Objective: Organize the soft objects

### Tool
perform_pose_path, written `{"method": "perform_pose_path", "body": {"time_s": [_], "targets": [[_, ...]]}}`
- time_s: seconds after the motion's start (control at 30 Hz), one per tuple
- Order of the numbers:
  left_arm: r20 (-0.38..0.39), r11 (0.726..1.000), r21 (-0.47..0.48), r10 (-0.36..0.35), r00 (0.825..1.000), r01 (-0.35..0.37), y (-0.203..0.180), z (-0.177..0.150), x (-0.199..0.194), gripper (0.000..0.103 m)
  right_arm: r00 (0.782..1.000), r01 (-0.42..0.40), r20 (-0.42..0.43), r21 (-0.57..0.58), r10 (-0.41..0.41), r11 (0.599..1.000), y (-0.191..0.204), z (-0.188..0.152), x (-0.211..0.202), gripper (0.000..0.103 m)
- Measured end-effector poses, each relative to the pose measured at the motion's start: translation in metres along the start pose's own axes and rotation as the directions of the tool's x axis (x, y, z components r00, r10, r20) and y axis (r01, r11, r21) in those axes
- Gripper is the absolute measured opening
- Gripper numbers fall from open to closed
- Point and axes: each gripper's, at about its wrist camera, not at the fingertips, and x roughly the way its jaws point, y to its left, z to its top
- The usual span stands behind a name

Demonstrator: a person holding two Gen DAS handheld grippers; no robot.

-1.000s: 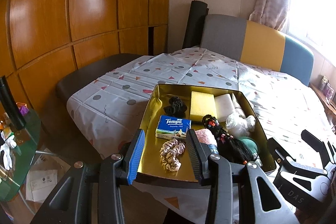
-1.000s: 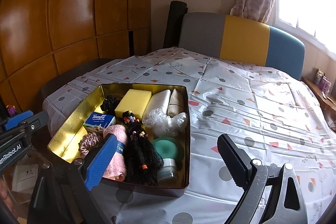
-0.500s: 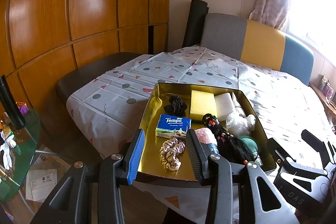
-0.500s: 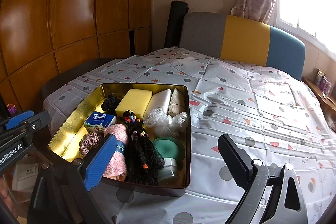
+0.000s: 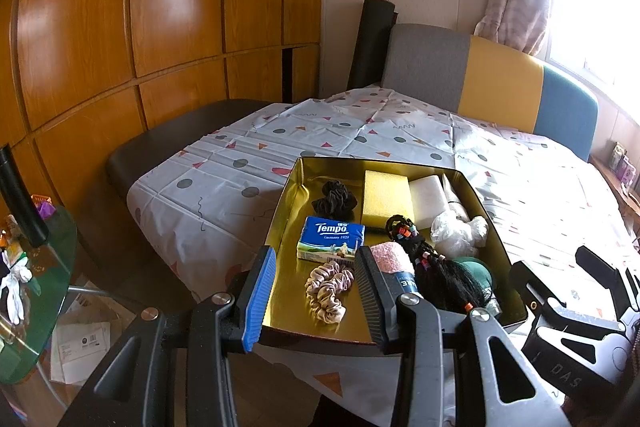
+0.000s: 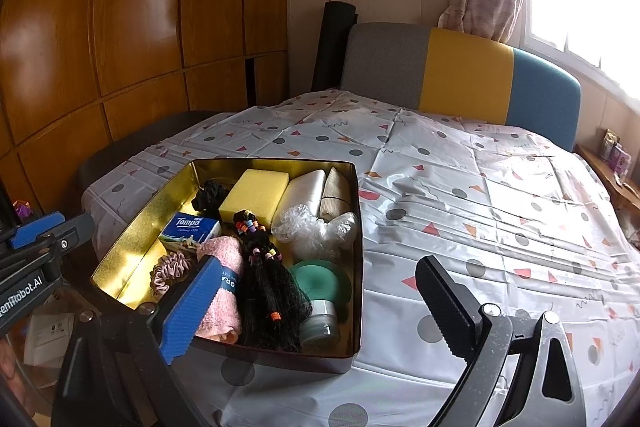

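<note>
Where the white tablecloth printed with grey dots and coloured triangles [image 6: 460, 195] covers the table, stands near its front-left edge the shallow gold-lined rectangular metal tin [image 6: 132, 247], holding all the soft things. At the far end, side by side: black fabric scrunchie [image 5: 334, 198], yellow rectangular sponge [image 5: 386, 198], white foam block [image 5: 428, 195] and beige rolled bandage [image 6: 335, 193], this last leaning against the right wall. In the middle, blue and white Tempo tissue pack [image 5: 331, 239], and a crumpled clear plastic bag [image 6: 316, 229] toward the right wall. Along the near half, black braided hairpiece with coloured beads [image 6: 268, 283], touching the pink rolled towel with dark band [image 6: 224, 279] on its left, and a green round item [image 6: 320, 281] on its right. Nearest the front, pale pink satin scrunchie [image 5: 328, 285], lying on bare gold floor. Before the front rim, left gripper [image 5: 316, 293] partly open, nothing between the jaws. Beside the tin's right corner, right gripper [image 6: 316, 301] wide open, also holding nothing.
</note>
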Motion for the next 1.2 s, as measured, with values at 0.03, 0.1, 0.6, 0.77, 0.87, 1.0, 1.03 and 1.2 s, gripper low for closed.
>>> {"method": "perform_pose_path", "body": {"time_s": [0.03, 0.1, 0.6, 0.77, 0.87, 1.0, 1.03, 1.2], "targets": [[0.001, 1.000, 0.000, 0.001, 1.000, -0.001, 0.000, -0.001, 0.000, 0.041, 1.000, 0.000, 0.000, 0.000, 0.000, 1.000, 0.000, 0.000, 0.000, 0.098], [0.001, 1.000, -0.002, 0.003, 1.000, -0.003, 0.001, -0.001, 0.000, 0.041, 1.000, -0.001, 0.000, 0.001, 0.001, 1.000, 0.000, 0.000, 0.000, 0.098], [0.010, 1.000, -0.014, 0.011, 1.000, -0.011, 0.003, 0.002, -0.003, 0.052, 1.000, 0.001, 0.000, 0.002, -0.001, 1.000, 0.000, 0.001, 0.000, 0.099], [0.000, 1.000, -0.015, 0.028, 1.000, -0.028, 0.001, 0.003, 0.000, 0.053, 1.000, 0.000, -0.004, 0.003, 0.000, 1.000, 0.000, 0.000, 0.000, 0.099], [-0.008, 0.998, -0.013, 0.059, 0.998, -0.060, -0.002, 0.003, 0.003, 0.054, 1.000, 0.001, -0.007, 0.002, -0.001, 1.000, 0.000, 0.000, 0.000, 0.099], [-0.020, 0.998, -0.034, 0.042, 0.999, -0.043, 0.000, 0.002, 0.008, 0.054, 1.000, 0.002, -0.015, 0.006, -0.002, 1.000, -0.002, -0.003, 0.003, 0.099], [-0.013, 0.999, -0.030, 0.036, 0.999, -0.037, 0.000, 0.002, 0.008, 0.054, 1.000, 0.002, -0.017, 0.007, -0.002, 1.000, -0.003, -0.004, 0.004, 0.099], [0.058, 0.998, -0.011, 0.056, 0.997, -0.055, -0.002, 0.004, 0.002, 0.049, 1.000, 0.010, -0.025, 0.020, -0.009, 1.000, -0.010, -0.005, 0.007, 0.099]]}}
